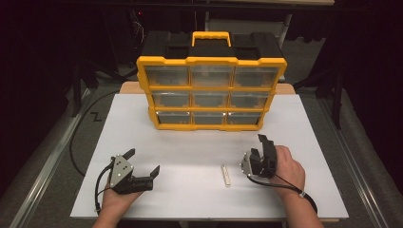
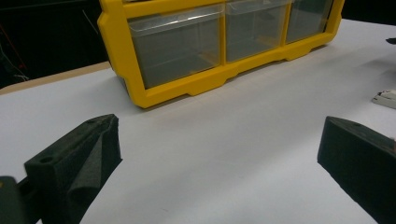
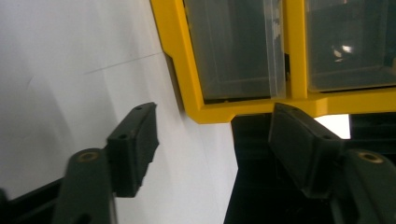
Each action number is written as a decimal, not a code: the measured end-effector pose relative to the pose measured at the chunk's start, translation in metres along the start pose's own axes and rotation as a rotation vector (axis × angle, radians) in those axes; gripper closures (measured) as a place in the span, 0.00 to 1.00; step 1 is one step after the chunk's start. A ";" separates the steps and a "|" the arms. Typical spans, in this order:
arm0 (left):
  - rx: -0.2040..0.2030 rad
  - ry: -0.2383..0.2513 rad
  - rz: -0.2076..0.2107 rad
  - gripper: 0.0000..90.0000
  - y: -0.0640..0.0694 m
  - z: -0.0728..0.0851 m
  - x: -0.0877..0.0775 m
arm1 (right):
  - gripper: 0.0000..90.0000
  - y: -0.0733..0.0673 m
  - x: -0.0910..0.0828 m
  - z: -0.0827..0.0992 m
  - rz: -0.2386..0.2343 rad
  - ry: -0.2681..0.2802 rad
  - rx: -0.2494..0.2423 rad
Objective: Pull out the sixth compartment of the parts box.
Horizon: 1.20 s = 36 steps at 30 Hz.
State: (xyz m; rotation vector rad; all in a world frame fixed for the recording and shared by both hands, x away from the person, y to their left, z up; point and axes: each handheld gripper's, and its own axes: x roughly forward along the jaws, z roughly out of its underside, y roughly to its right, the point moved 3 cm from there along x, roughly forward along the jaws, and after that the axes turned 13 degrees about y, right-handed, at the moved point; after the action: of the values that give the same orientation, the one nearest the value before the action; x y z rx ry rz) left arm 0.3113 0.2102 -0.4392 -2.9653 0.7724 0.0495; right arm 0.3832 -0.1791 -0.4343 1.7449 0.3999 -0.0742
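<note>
**Grippers idle at the near edge, one small strip between them**

Grippers: two, one per hand, both low over the near half of the table. Left gripper (image 1: 142,164) sits near the front-left part of the sheet, held in the person's left hand (image 1: 116,197); jaws stand wide apart, pointing toward the middle of the table, nothing between them. In the left gripper view its two black pads frame bare white surface.

Strip: one small pale strip (image 1: 226,175) lies flat on the sheet, between the two grippers and nearer the right one, touching neither. Its end shows at the right edge of the left gripper view (image 2: 385,98). What it is made of cannot be told.

Right gripper (image 1: 259,149) is held in the right hand (image 1: 287,168), rolled onto its side, jaws pointing away from the person toward the organizer. Jaws partly open, gap clearly narrower than the left pair; nothing held.

Organizer: one yellow-framed case (image 1: 211,61) stands upright at the far middle of the table, with one yellow handle (image 1: 211,37) on a black top. Clear drawers: nine, in three rows of three.

Surface: one white sheet (image 1: 190,152) over a wooden tabletop, whose edge shows behind the case. Room: dark, with black stands and cables on a grey floor.
</note>
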 end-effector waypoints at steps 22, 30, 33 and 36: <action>-0.013 -0.013 0.031 0.00 0.000 0.005 0.003 | 0.49 0.005 0.020 -0.007 0.041 -0.033 -0.027; -0.017 -0.016 0.033 0.00 0.000 0.004 0.002 | 0.50 0.014 0.025 -0.013 0.062 -0.022 -0.022; -0.018 -0.014 0.029 0.00 -0.001 0.005 0.002 | 0.50 0.019 0.025 -0.016 0.069 -0.017 -0.019; -0.026 -0.008 0.024 0.00 -0.002 0.004 0.001 | 0.50 0.026 0.026 -0.020 0.087 -0.013 -0.031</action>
State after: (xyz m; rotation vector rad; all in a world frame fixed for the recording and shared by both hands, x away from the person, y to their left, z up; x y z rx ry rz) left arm 0.3134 0.2120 -0.4435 -2.9789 0.8124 0.0728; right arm 0.4120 -0.1586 -0.4127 1.7285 0.3133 -0.0167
